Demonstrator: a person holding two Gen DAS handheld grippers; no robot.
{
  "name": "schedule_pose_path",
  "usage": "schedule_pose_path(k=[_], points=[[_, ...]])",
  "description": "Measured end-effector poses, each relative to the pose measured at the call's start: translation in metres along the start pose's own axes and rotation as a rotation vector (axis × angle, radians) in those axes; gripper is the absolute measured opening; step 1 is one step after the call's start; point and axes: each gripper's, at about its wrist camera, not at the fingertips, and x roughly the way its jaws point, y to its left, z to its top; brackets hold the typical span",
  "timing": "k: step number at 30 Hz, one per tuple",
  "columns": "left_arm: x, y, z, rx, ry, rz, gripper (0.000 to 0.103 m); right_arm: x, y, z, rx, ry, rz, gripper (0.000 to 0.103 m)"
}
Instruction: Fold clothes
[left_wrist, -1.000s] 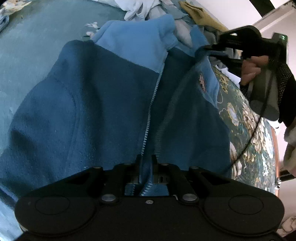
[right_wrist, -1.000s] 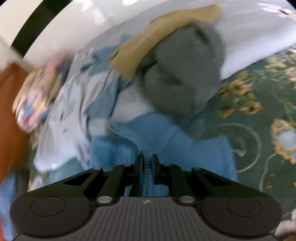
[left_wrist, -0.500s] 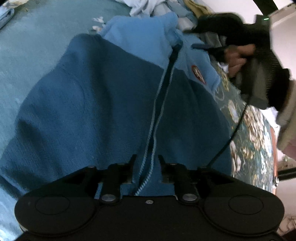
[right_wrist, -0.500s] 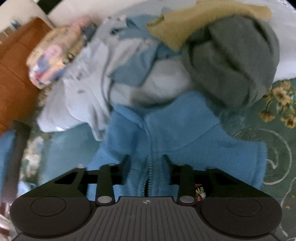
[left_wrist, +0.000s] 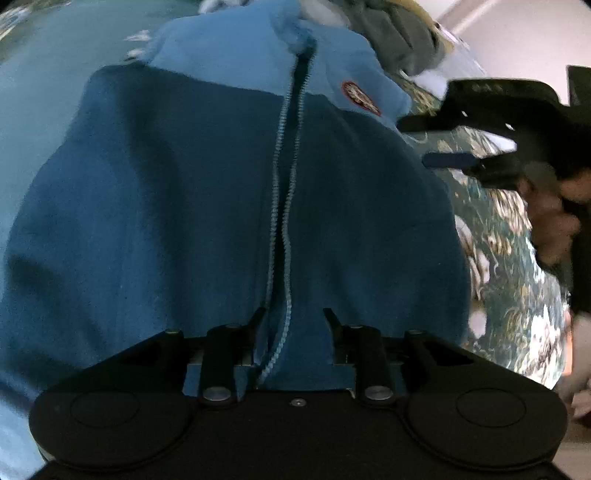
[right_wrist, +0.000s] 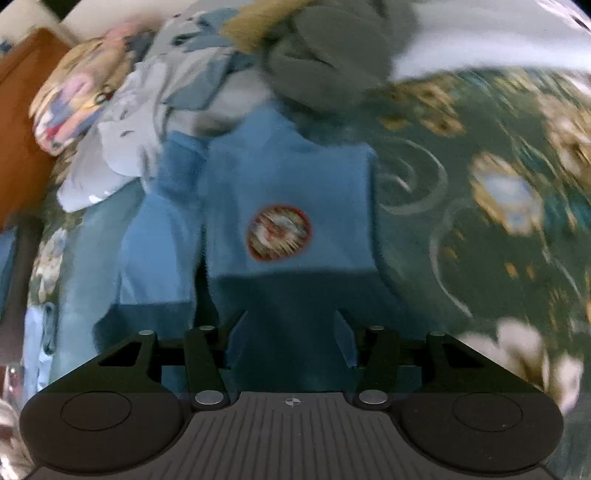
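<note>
The blue fleece jacket (left_wrist: 184, 206) lies front-up on the floral bedspread (left_wrist: 517, 258), its collar toward the pile of unfolded clothes (right_wrist: 155, 110) and its hem at the near edge. The zipper (left_wrist: 282, 206) marks the jacket's long axis, running from the hem straight up to the collar.

The left hand-held gripper (left_wrist: 293, 314) sits at the hem, right over the foot of the zipper. Its 2 fingers have just been spreading apart; the zipper edge runs between them, but neither pad presses it, so the fabric looks released.

The right hand-held gripper (right_wrist: 290, 317) is over the jacket's chest, just below the round badge (right_wrist: 279, 232) and beside the zipper, toward the jacket's outer edge. Its fingers have likewise just been opening and stand spread with nothing pinched.

Judged from this, the jacket is laid out flat and the folding itself is not yet begun. A side fold would run parallel to the zipper; the right gripper is nearer the badge-side edge, the left nearer the hem.
</note>
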Motion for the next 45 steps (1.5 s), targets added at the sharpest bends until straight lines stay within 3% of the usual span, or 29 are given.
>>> schedule_pose_path(k=[5,7,13,20,26,27,30,32,34,36,39,40,45], points=[[0.011,0.002,0.009,0.016,0.054,-0.038,0.023,-0.013,-0.009,-0.016,0.025,-0.012,-0.014,0.047],[0.007,0.005,0.007,0.008,0.064,-0.047,0.002,-0.017,-0.012,-0.02,0.042,-0.019,-0.015,0.047],[-0.026,0.018,-0.004,-0.115,0.032,-0.065,0.002,-0.027,-0.023,-0.033,0.109,-0.039,-0.012,0.048],[-0.012,0.023,-0.009,-0.123,0.065,0.002,0.003,-0.033,-0.031,-0.05,0.154,-0.04,-0.028,0.048],[-0.018,0.02,-0.003,-0.07,0.073,-0.007,0.004,-0.04,-0.035,-0.055,0.173,-0.054,-0.042,0.048],[-0.022,0.02,0.0,-0.057,0.074,-0.012,0.008,-0.041,-0.035,-0.054,0.169,-0.058,-0.041,0.048],[-0.039,0.021,0.013,-0.021,0.049,-0.024,0.033,-0.044,-0.03,-0.045,0.133,-0.069,-0.032,0.049],[-0.05,0.022,0.029,0.004,0.015,-0.021,0.036,-0.044,-0.026,-0.033,0.091,-0.075,-0.023,0.05],[-0.06,0.024,0.049,0.031,-0.023,-0.013,0.045,-0.042,-0.022,-0.017,0.039,-0.079,-0.011,0.058],[-0.068,0.026,0.075,0.068,-0.065,0.005,0.049,-0.04,-0.016,0.002,-0.032,-0.082,0.003,0.058],[-0.072,0.029,0.119,0.118,-0.129,0.046,0.065,-0.036,-0.008,0.03,-0.145,-0.105,0.009,0.072],[-0.073,0.029,0.133,0.138,-0.152,0.056,0.074,-0.035,-0.005,0.039,-0.181,-0.117,0.012,0.072],[-0.067,0.025,0.203,0.254,-0.242,0.08,0.096,-0.016,0.007,0.086,-0.327,-0.138,0.013,0.073]])
